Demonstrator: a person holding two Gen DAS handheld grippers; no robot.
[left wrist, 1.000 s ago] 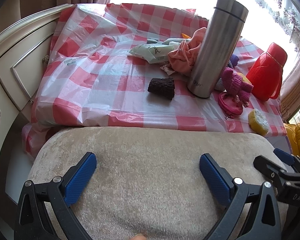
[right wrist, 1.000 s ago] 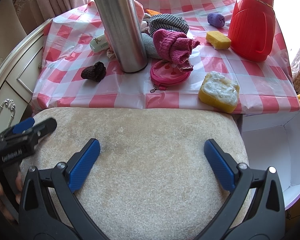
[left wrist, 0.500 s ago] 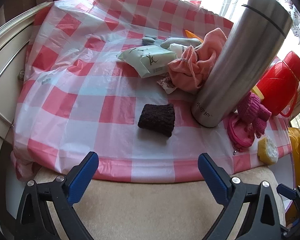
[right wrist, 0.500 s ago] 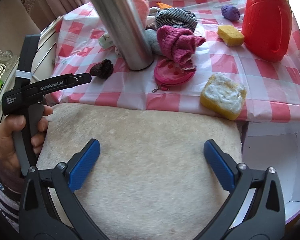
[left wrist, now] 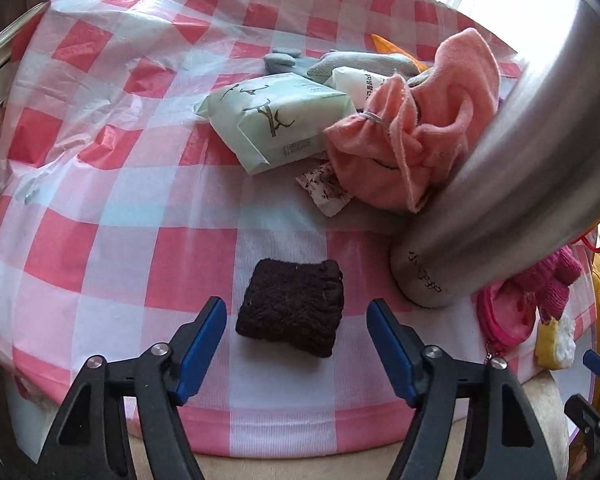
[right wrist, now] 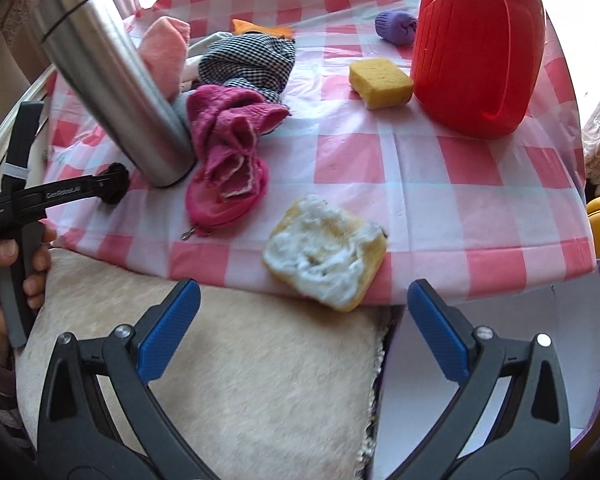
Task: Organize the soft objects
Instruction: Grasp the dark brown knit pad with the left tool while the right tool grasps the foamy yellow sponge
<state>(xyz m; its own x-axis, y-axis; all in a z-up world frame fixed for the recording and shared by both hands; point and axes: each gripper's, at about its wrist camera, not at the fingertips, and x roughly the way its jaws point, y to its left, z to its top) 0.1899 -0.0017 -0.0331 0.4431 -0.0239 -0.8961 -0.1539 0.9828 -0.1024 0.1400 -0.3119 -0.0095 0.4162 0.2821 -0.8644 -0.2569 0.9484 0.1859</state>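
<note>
A dark brown knitted piece (left wrist: 293,306) lies on the red-checked tablecloth (left wrist: 100,208). My left gripper (left wrist: 296,320) is open, its blue fingers on either side of the piece's near end, not touching it. My right gripper (right wrist: 304,300) is open and empty, just in front of a yellow sponge with a white top (right wrist: 326,258) at the table's near edge. Other soft things: a peach cloth (left wrist: 412,132), a magenta knit (right wrist: 230,132), a pink pouch (right wrist: 224,200), a checked cloth (right wrist: 252,60), a purple sock ball (right wrist: 396,28), a second yellow sponge (right wrist: 380,82).
A steel flask (left wrist: 500,184) stands right of the brown piece. A red jug (right wrist: 480,44) stands at the back right. Tissue packs (left wrist: 276,120) lie behind. A beige cushioned stool (right wrist: 240,380) is below the grippers, and an open white box (right wrist: 500,320) is at the right.
Both grippers have moved forward from over the stool to the table. The left one now brackets the brown piece; the right one has come up to the white-topped sponge.
</note>
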